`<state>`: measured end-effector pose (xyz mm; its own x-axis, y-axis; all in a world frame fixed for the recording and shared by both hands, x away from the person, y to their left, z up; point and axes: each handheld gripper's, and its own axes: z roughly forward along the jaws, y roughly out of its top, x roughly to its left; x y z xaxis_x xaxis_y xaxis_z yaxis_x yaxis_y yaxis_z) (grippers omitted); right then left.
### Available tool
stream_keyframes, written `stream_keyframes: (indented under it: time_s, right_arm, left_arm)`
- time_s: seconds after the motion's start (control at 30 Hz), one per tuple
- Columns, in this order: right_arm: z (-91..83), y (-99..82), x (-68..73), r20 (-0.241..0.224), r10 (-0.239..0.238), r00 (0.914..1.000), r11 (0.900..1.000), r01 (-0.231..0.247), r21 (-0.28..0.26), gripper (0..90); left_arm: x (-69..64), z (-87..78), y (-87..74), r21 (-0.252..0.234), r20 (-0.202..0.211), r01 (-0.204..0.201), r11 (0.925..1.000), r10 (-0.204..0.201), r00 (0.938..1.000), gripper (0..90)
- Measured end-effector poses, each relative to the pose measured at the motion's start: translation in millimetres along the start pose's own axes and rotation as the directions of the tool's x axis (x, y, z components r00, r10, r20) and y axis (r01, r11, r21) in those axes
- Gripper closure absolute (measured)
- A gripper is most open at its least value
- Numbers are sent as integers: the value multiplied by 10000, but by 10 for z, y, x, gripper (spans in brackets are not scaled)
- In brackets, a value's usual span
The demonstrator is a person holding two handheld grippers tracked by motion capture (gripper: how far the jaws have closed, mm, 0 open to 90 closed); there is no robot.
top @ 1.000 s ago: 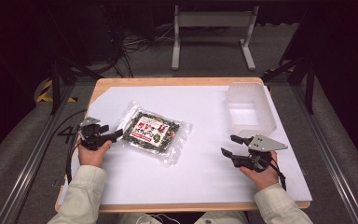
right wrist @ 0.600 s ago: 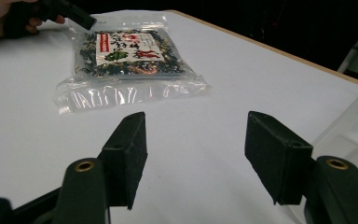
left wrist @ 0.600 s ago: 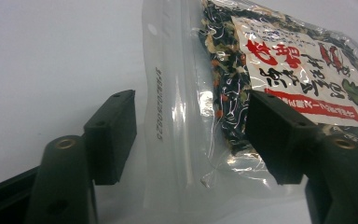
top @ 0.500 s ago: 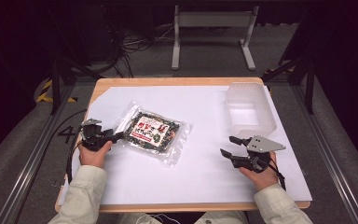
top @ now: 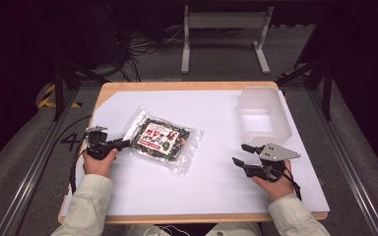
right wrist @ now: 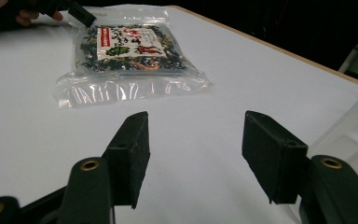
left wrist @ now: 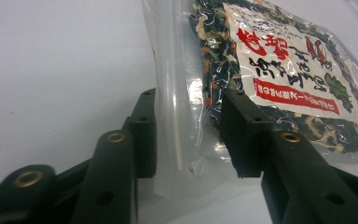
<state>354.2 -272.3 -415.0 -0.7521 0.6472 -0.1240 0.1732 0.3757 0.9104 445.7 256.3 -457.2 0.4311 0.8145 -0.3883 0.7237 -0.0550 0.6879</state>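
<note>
Left tool [top: 123, 143], jaws just closing around the clear edge of the snack packet [top: 162, 140] without visibly pinching it; right tool [top: 242, 153] spread, empty, above the counter [top: 177, 86]

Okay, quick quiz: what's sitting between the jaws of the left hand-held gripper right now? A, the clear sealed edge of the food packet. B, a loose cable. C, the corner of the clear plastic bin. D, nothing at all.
A: in the left gripper view, the clear edge of the food packet stands between the two black jaws of the left hand-held gripper, which have just been closing around it.
</note>
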Motion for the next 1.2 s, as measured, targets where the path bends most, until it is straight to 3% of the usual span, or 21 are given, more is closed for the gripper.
stream_keyframes:
  time_s: [0.07, 0.13, 0.27, 0.47, 0.57, 0.63, 0.7, 0.73, 0.83, 1.0, 1.13, 1.2]
  right_arm:
    - [1, 0, -2, -15, -4, 10000, 10000, 5, 30, 415]
    - [4, 0, -2, -24, -28, 10000, 10000, 29, 65, 415]
    - [5, 2, 1, -24, -51, 10000, 10000, 51, 46, 415]
    - [0, 6, 5, -10, -84, 10000, 10000, 84, 41, 415]
    - [-6, 8, 4, 5, -93, 10000, 9999, 93, 40, 415]
    - [-7, 9, 4, 27, -113, 9999, 9999, 113, 41, 415]
    - [-8, 9, 3, 34, -128, 9999, 9999, 128, 41, 415]
    - [-8, 9, 3, 40, -130, 9999, 9999, 130, 36, 415]
    - [-11, 6, 1, 59, -103, 9999, 9999, 102, 30, 416]
    - [-22, 11, 3, 87, -128, 9999, 9999, 128, 12, 421]
    - [-42, 28, 4, 13, -121, 9999, 9999, 121, -32, 448]
    - [-54, 39, 2, -29, -103, 9999, 9999, 102, -69, 464]
  left_arm:
    - [-22, 14, 2, 141, 394, 15, 9999, -21, 9992, 675]
    - [-55, 17, 8, 190, 425, -146, 9997, 137, 9990, 726]
    - [-157, 26, 14, 216, 78, -667, 9975, 665, 9978, 839]
    - [-189, 26, 11, 195, -147, -676, 9975, 679, 9976, 867]
    - [-229, 21, 7, 111, -515, -942, 9955, 946, 9942, 893]
    - [-269, 7, 5, -133, -732, -1199, 9927, 1186, 9902, 893]
    - [-291, -36, 19, -522, -709, -1185, 9916, 1146, 9909, 894]
    - [-298, -87, 34, -836, -487, -1087, 9906, 1049, 9933, 894]
    - [-354, -207, 76, -1484, -231, -1099, 9828, 1077, 9939, 894]
    - [-483, -345, 144, -2057, 5, -1322, 9696, 1352, 9908, 894]
    - [-584, -477, 204, -2497, 423, -1450, 9574, 1604, 9862, 894]
    - [-650, -549, 236, -2803, 558, -1711, 9445, 1940, 9794, 894]
